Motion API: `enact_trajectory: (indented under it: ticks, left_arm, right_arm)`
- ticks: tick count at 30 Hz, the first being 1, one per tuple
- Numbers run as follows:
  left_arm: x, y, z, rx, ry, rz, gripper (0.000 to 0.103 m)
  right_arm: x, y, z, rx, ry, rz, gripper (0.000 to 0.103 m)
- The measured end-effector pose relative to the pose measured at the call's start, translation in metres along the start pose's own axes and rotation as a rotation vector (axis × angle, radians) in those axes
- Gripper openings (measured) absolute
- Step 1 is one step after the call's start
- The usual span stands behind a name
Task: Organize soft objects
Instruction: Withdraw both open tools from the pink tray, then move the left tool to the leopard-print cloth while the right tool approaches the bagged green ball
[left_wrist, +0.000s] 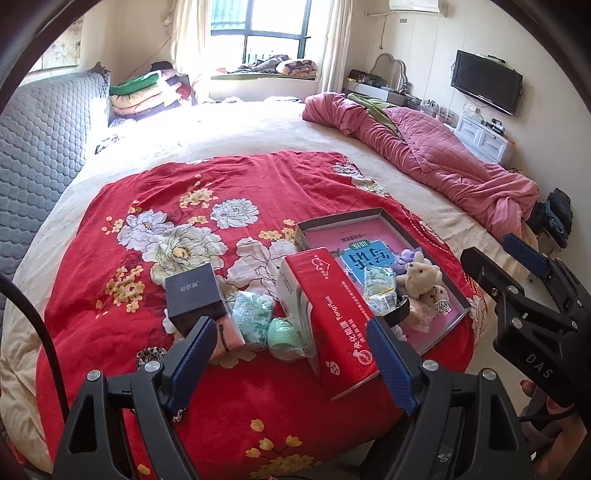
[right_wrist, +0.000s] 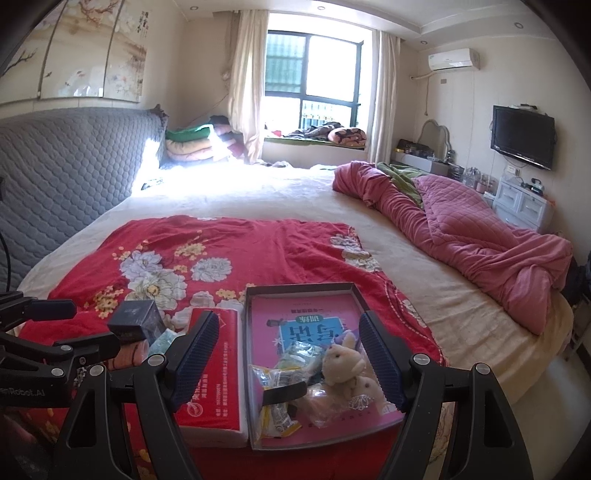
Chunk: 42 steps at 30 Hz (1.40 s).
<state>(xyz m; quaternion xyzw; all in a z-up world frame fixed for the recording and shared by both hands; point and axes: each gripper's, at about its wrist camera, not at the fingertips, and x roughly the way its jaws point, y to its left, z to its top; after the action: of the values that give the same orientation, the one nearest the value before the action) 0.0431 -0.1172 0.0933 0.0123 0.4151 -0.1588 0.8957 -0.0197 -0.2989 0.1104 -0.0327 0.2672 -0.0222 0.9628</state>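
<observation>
A shallow grey box (left_wrist: 369, 218) (right_wrist: 299, 286) with a pink book as its floor lies on the red flowered quilt (left_wrist: 221, 192). In it are a cream plush bear (left_wrist: 421, 277) (right_wrist: 347, 365), snack packets (left_wrist: 380, 291) (right_wrist: 280, 376) and a purple soft toy (left_wrist: 406, 256). A red tissue pack (left_wrist: 340, 325) (right_wrist: 214, 376) lies against the box's left side. My left gripper (left_wrist: 291, 323) hangs open above the pack, with nothing pinched. My right gripper (right_wrist: 288, 317) is open above the box and holds nothing.
Left of the pack lie a dark box (left_wrist: 194, 295) (right_wrist: 138, 319), a green patterned packet (left_wrist: 253, 314), a mint round item (left_wrist: 284, 338) and a pink item (left_wrist: 231, 332). A pink duvet (right_wrist: 480, 240) is bunched at the right. A grey headboard (right_wrist: 74, 166) stands left.
</observation>
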Motion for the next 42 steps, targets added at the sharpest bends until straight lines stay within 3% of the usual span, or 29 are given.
enact_trajectory:
  ticks: [13, 28, 42]
  left_arm:
    - [-0.021, 0.059, -0.016, -0.095, -0.019, 0.071, 0.082]
    - [-0.04, 0.149, -0.039, -0.242, -0.019, 0.186, 0.082]
    - [-0.015, 0.175, -0.066, -0.291, 0.05, 0.201, 0.082]
  right_arm:
    - [-0.003, 0.049, 0.003, -0.069, -0.003, 0.102, 0.079]
    - [-0.002, 0.079, 0.005, -0.139, 0.003, 0.157, 0.079]
    - [0.025, 0.12, -0.022, -0.297, 0.064, 0.215, 0.079]
